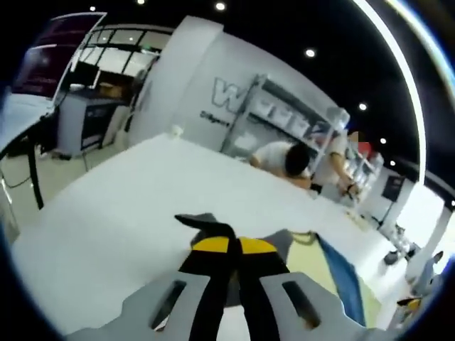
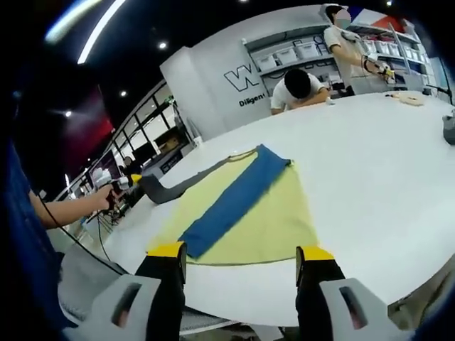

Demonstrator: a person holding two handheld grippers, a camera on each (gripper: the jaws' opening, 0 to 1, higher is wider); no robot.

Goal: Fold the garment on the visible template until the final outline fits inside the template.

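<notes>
"Two grippers, two different states. The right gripper (image 2: 242, 253) stands wide open with nothing between its jaws, above the near edge of the white table (image 2: 384, 156)."

"And the left gripper (image 1: 227, 245)?"

"Its jaws are pressed together on a grey end of the garment (image 2: 234, 199), which is raised off the tabletop. In the right gripper view it sits far to the left, at the table's edge, held in a person's hand (image 2: 99, 197)."

"Where does the rest of the garment lie?"

"A blue band runs slantwise across the yellow template (image 2: 281, 224). The grey part trails off the template's far left corner toward the left gripper. The template's near edge lies close to the table's rim, and bare table lies beside its right edge."

"Room to move?"

"Plenty to the right and beyond. The white surface is open as far as a person bent over the table (image 2: 298, 85) and a standing person (image 2: 348, 42) at the far side, in front of shelving (image 2: 298, 53)."

"Anything unclear?"

"The left jaws hide how much cloth they grip. A grey object (image 2: 449, 128) is cut off at the right margin, and I cannot tell what it is. Something pale lies by the standing person, too small to name."
</notes>
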